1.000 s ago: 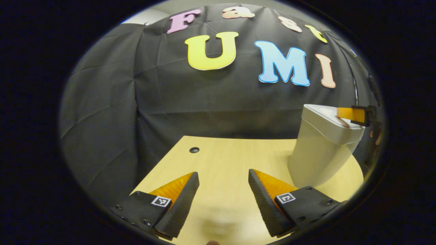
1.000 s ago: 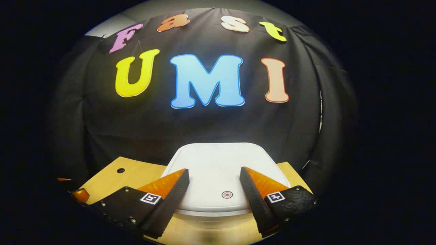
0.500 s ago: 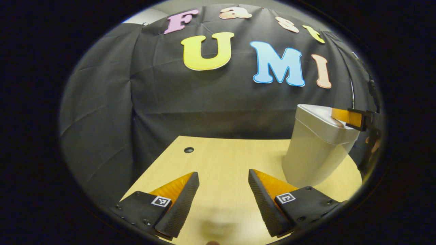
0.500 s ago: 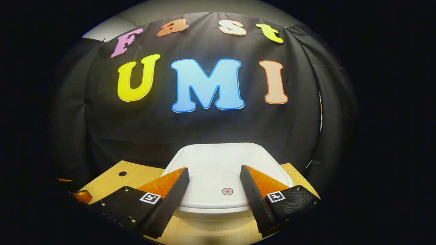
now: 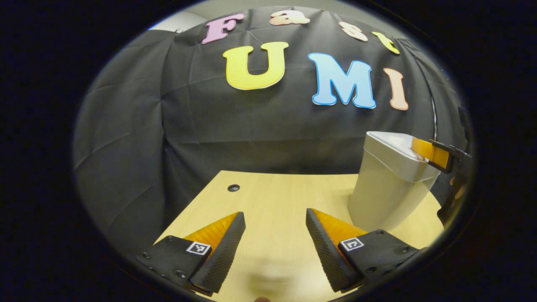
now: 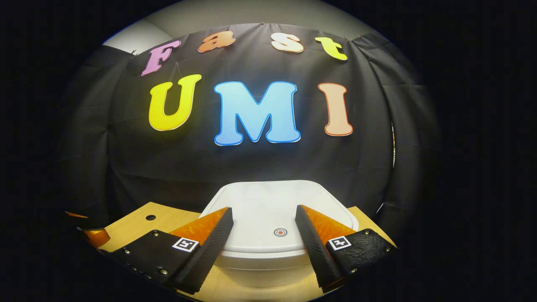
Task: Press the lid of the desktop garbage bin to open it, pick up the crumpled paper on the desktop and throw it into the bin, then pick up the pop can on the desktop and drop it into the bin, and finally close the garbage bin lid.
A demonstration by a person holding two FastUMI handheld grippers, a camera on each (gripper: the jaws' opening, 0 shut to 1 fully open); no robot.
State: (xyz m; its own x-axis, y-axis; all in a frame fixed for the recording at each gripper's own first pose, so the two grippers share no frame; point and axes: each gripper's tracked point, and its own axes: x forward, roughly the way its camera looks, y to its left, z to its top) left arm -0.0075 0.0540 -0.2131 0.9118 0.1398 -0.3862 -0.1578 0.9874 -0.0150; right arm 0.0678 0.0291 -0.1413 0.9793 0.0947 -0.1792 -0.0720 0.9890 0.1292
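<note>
**Ready to Push the Lid**

The right hand-held gripper (image 6: 263, 241) hangs over the white bin (image 6: 268, 268), its fingers apart with nothing between them. It sits just above the lid (image 6: 268, 205), near the round button (image 6: 280, 232), likely so it can push down and pop the lid open. The left hand-held gripper (image 5: 275, 247) waits over the table (image 5: 277, 197), fingers apart too, beside the bin.

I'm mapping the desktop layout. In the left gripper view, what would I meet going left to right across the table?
Round hole in the tabletop → left gripper, open over bare wood → garbage bin with its lid shut → right gripper at the lid's far edge.
</note>
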